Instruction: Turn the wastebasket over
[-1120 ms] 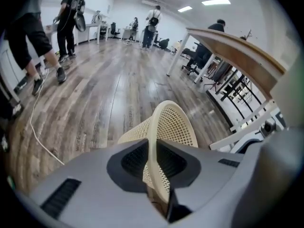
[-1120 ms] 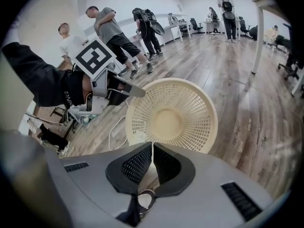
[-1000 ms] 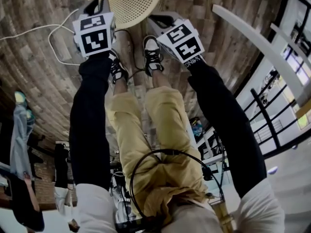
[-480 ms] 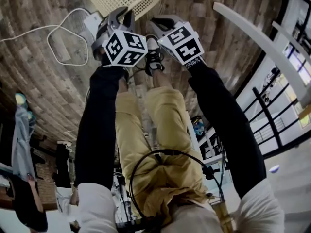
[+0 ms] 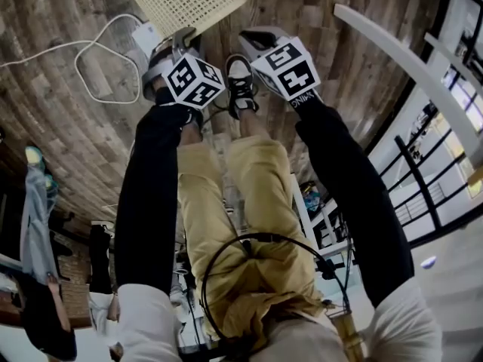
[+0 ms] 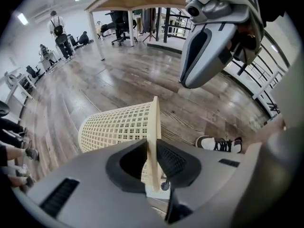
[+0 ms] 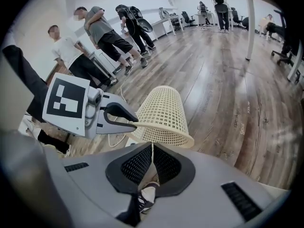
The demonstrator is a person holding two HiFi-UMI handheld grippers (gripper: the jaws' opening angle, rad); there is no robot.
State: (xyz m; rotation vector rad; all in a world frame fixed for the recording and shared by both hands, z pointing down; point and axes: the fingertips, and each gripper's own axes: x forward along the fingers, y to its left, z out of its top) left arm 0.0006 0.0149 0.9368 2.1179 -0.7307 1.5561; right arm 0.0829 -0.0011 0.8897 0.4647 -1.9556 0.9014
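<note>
The cream lattice wastebasket (image 5: pixel 181 2) lies tipped on its side over the wooden floor, at the top of the head view. My left gripper (image 5: pixel 185 36) is shut on its rim. In the left gripper view the thin rim (image 6: pixel 153 141) stands edge-on between the pads, and the jaws have just eased open slightly with the rim still between them. My right gripper (image 5: pixel 250 38) hangs just right of the basket, jaws together and empty. In the right gripper view the basket (image 7: pixel 164 110) lies just beyond the right gripper (image 7: pixel 152 167), with the left gripper (image 7: pixel 118 115) clamped on its rim.
A white cable (image 5: pixel 83 66) and a small white box lie on the floor left of the basket. My shoes (image 5: pixel 241 85) stand right below the grippers. A white table leg (image 5: pixel 400 59) runs at the right. Several people (image 7: pixel 95 37) stand beyond the basket.
My left gripper has rolled and shifted right, toward my feet, carrying the rim. The basket has tipped from showing its open mouth to showing its side wall. The right gripper has barely moved.
</note>
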